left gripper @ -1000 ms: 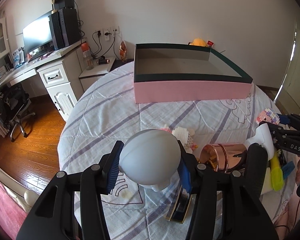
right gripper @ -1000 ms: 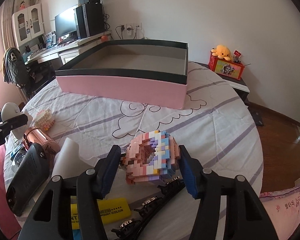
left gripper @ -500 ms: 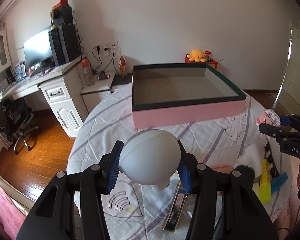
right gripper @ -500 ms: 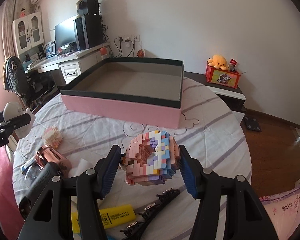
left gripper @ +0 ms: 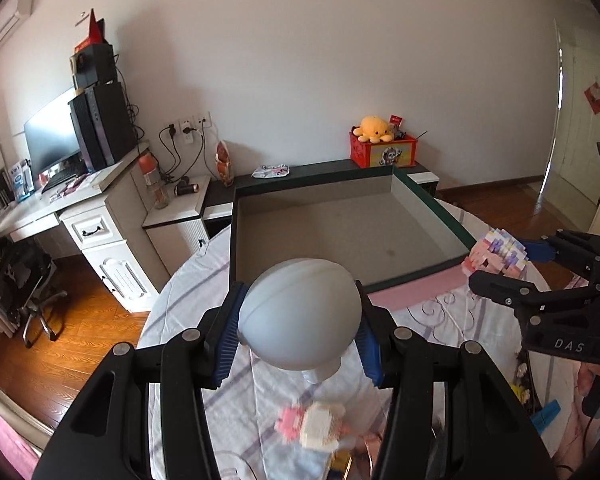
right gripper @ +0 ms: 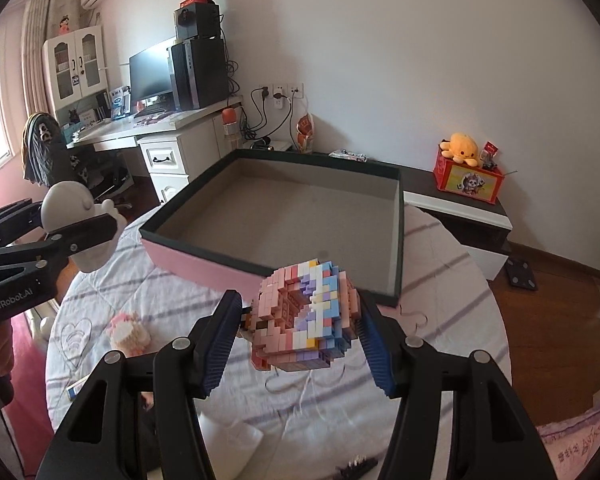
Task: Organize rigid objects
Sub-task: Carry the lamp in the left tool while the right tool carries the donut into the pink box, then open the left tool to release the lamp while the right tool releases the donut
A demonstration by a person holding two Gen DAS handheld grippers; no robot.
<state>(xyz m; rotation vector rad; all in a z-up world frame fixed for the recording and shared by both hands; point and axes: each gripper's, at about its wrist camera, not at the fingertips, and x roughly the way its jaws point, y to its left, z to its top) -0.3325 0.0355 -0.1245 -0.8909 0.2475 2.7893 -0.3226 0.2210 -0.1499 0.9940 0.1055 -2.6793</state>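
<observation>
Grippers are both loaded: the left gripper (left gripper: pixel 298 330) is clamped on a white figure (left gripper: pixel 299 314), the right gripper (right gripper: pixel 300 336) on a block model (right gripper: pixel 306 314), each raised above the bed near the box (right gripper: pixel 396 240). Carry each past the near rim, lower it close to the box floor, well apart from the other, then ease the jaws open gently, since the block model looks fragile.

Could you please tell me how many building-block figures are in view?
2: a pastel pink-and-blue block figure between the right gripper jaws, and a small pink-and-cream block figure lying on the bedspread. Others may be hidden.
</observation>
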